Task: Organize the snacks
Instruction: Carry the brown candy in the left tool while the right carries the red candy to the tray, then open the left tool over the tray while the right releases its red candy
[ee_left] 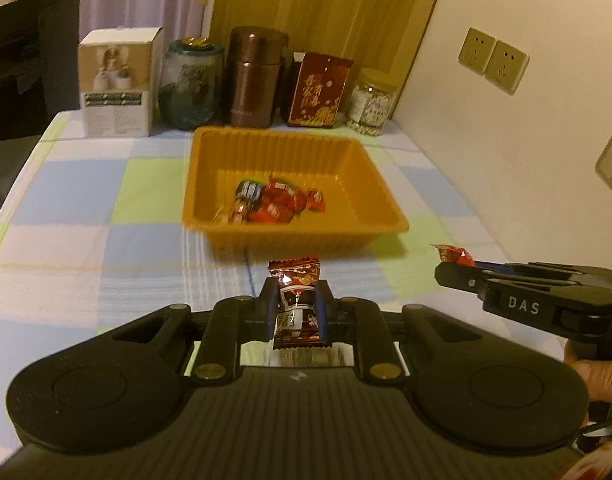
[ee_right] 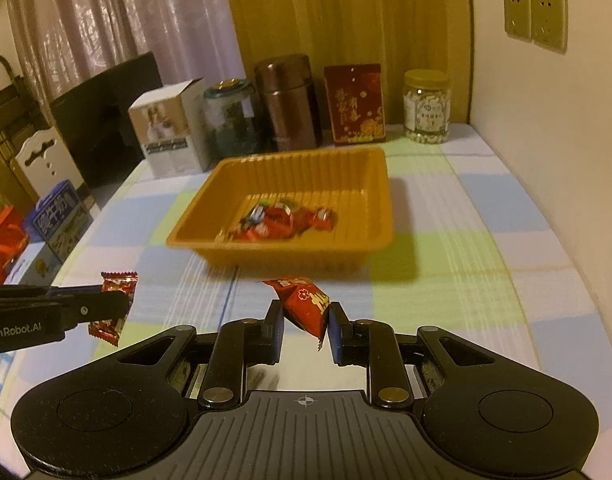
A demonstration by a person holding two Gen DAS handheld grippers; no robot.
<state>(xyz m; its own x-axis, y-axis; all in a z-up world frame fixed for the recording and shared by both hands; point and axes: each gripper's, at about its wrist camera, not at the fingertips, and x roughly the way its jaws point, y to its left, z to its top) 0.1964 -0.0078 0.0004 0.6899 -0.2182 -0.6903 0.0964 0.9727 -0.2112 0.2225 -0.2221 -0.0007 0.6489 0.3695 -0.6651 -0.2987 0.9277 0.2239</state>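
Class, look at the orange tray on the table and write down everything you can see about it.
The orange tray is a shallow rectangular container that looks like thin moulded plastic, with ribbed, sloping walls and a flat outward rim. It sits upright on the checked tablecloth, in front of a row of jars and boxes. A small heap of wrapped candies, mostly red, lies on its floor toward the near side; the rest of the floor is bare. Neither tongs touch it.
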